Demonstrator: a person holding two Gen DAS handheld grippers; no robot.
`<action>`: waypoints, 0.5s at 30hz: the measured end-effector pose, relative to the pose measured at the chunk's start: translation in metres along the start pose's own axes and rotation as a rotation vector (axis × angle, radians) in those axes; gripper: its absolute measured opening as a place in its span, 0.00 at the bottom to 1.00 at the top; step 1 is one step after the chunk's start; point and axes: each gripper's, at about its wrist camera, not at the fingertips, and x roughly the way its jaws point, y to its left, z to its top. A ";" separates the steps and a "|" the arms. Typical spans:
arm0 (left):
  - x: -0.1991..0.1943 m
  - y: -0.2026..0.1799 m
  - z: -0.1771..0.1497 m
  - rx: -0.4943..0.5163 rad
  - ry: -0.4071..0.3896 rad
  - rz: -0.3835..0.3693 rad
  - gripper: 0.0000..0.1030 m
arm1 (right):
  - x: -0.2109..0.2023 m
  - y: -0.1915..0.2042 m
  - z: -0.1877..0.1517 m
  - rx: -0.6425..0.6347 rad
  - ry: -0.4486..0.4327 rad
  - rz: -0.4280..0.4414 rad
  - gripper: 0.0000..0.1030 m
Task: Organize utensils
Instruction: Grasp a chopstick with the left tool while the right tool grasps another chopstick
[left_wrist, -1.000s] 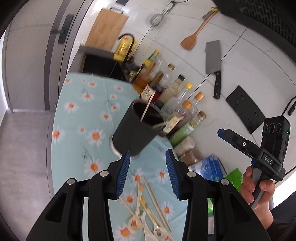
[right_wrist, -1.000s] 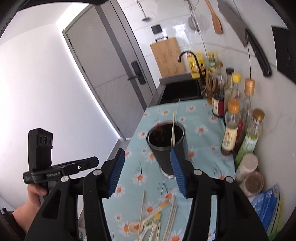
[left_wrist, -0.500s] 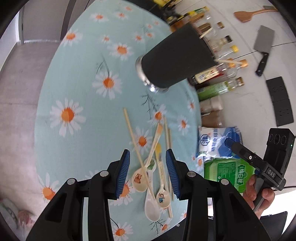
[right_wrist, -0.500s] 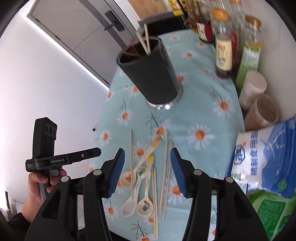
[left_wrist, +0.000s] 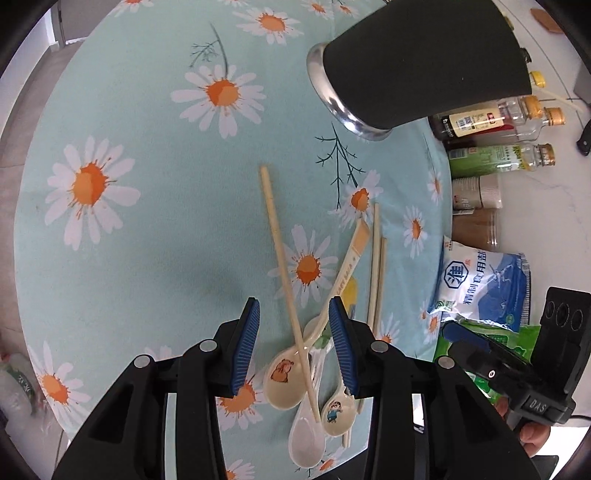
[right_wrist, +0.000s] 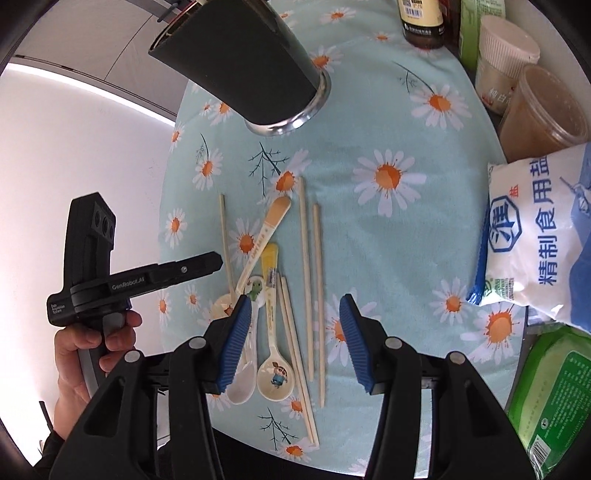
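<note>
Left wrist view, compared with a second earlier, had dropped right down: back then the black holder (left_wrist: 424, 62) filled the middle, now the loose utensils on the daisy-cloth bench (left_wrist: 147, 229) sat just under the left tongs (left_wrist: 294, 347). The right tongs (right_wrist: 293, 339) made the same dive. Both were released, nothing pinched; the left pair had just narrowed a little around a single long chopstick (left_wrist: 284, 273) that ran between the pads without being touched, and the right pair had only barely narrowed.

So my read is the approach was done and the first pickups were coming, with nothing sorted yet.

That chopstick lay flat, long axis running away from the tongs toward the holder, near end resting across the bear spoon (left_wrist: 286, 376). The spoons all had bowls toward the camera and handles pointing at the holder, the white spoon (left_wrist: 306, 439) lowest. Under the right tongs, the cartoon-boy spoon (right_wrist: 275, 374) and the chopstick pair (right_wrist: 312, 284) ran the same way, roughly parallel, well short of the holder, which stood upright beyond them. A salt bag (right_wrist: 543, 236) sat off to the side.
</note>
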 end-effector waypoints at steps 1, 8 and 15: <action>0.002 -0.002 0.002 0.003 0.001 0.019 0.35 | 0.001 -0.001 0.000 0.002 0.003 0.000 0.48; 0.014 -0.009 0.009 -0.010 0.036 0.095 0.25 | 0.002 -0.002 0.005 0.009 0.017 0.007 0.47; 0.017 -0.010 0.013 -0.025 0.037 0.133 0.11 | 0.012 -0.003 0.016 0.026 0.046 -0.002 0.42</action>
